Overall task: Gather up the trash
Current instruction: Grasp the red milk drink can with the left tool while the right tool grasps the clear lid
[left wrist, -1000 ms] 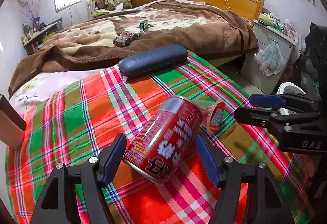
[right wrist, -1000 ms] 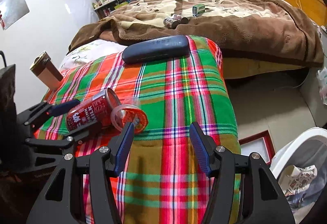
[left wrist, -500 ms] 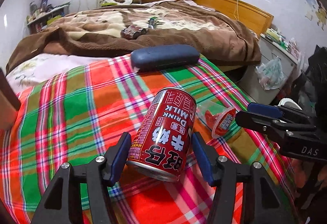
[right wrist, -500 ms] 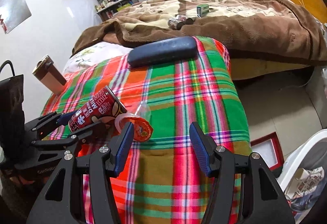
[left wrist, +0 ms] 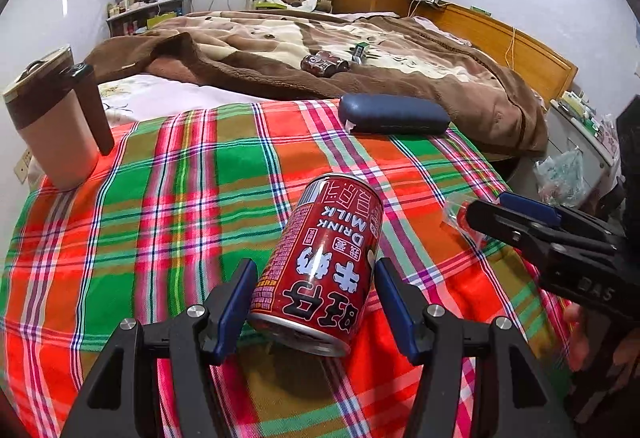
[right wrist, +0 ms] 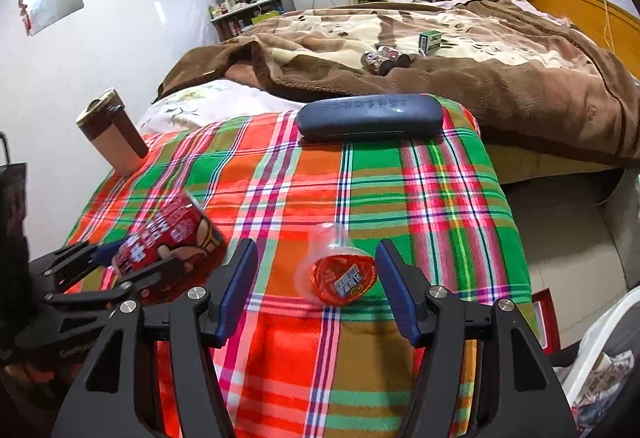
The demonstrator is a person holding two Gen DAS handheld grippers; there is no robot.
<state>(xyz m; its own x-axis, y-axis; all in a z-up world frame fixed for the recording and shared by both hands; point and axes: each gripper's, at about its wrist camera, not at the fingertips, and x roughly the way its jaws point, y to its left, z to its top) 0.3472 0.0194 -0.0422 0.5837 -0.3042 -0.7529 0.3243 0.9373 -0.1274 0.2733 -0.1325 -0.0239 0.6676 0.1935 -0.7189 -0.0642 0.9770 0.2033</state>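
On my far left a tan travel mug stands upright on the plaid cloth, not mine to collect. My left gripper has its two blue pads around the red milk can; the can looks lifted off the cloth, its long axis running away from me along the fingers and tilted, so I judge the pads are clamped on its sides. Next over, my right gripper has its jaws opening, and the small jelly cup lies on its side between them, foil lid toward me, clear body pointing away. Neither pad presses on it; it sits nearer the right pad than the left. That is what the coming close depends on: the cup's axis runs along the fingers, so the pads should meet its round flanks. Beyond lies a dark blue case. At my far right, low beside the bed, the white bin waits with paper inside.
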